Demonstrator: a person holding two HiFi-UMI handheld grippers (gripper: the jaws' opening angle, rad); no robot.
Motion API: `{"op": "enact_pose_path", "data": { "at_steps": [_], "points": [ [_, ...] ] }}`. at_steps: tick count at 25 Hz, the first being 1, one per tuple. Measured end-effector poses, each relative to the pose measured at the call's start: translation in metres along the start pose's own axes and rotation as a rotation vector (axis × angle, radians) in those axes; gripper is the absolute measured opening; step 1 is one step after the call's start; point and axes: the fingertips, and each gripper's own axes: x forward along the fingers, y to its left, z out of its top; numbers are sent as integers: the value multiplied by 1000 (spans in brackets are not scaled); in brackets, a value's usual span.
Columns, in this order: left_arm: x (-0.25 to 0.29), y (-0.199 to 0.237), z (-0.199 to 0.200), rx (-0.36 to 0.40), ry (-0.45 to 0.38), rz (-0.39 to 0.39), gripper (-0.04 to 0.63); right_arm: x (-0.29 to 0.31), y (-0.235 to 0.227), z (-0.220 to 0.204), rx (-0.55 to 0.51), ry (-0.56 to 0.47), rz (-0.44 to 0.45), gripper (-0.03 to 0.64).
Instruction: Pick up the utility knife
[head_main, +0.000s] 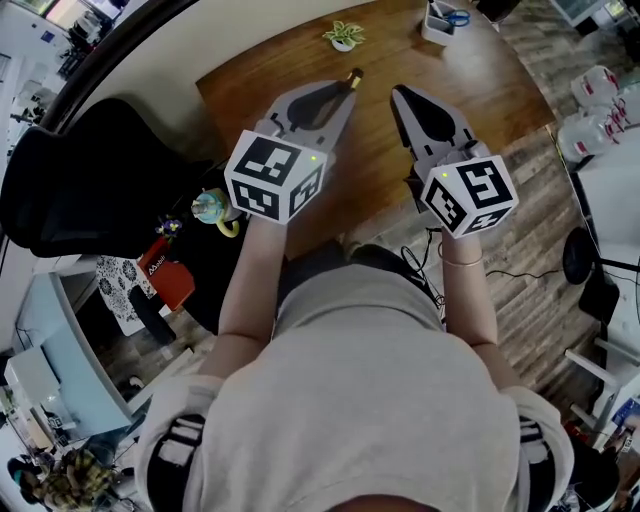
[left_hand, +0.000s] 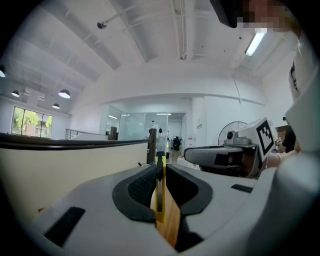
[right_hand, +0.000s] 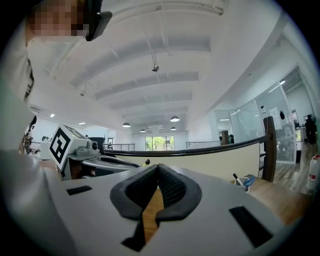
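Left gripper view: left tool (left_hand: 160, 162) clamped on yellow utility knife (left_hand: 160, 207), edge-on, above wooden desk (head_main: 270, 70). Right tool (right_hand: 157, 167) alongside, jaws together, empty. Plant (head_main: 343, 36) and pen holder (head_main: 440, 22) at desk's far edge.

Two grippers (head_main: 346, 90) (head_main: 399, 96), one utility knife (left_hand: 159, 200), one potted plant (head_main: 344, 36), one table (head_main: 490, 95)

The utility knife (left_hand: 160, 202) is coloured yellow, with a dark grey strip along its edge. The left gripper (head_main: 350, 82) and the right gripper (head_main: 400, 95) are finished in pale grey and fitted with black, finely ribbed pads (left_hand: 143, 185). The left cube (head_main: 275, 175) and the right cube (head_main: 468, 195) are covered in black-and-white square markers. The table (head_main: 300, 75) is patterned with warm brown wood grain, the floor (head_main: 540, 270) with grey-brown planks. The plant (head_main: 344, 33) is shown green, the chair (head_main: 80, 190) black, the shirt (head_main: 370, 400) light beige.
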Motion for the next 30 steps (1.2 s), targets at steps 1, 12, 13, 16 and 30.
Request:
{"op": "enact_pose_path", "data": {
  "at_steps": [1, 12, 13, 16, 30],
  "points": [
    [-2, -1, 4, 3, -21, 1, 78, -1, 1, 4, -5, -10, 2, 9],
    [-11, -15, 26, 41, -145, -8, 78, -13, 8, 16, 13, -94, -6, 9],
    [-12, -17, 27, 43, -155, -11, 78, -14, 9, 15, 17, -99, -10, 9],
    [-15, -21, 29, 43, -183, -19, 78, -17, 11, 14, 24, -116, -23, 9],
    [-14, -23, 13, -25, -176, -36, 78, -18, 16, -2, 47, -87, -16, 9]
  ]
}}
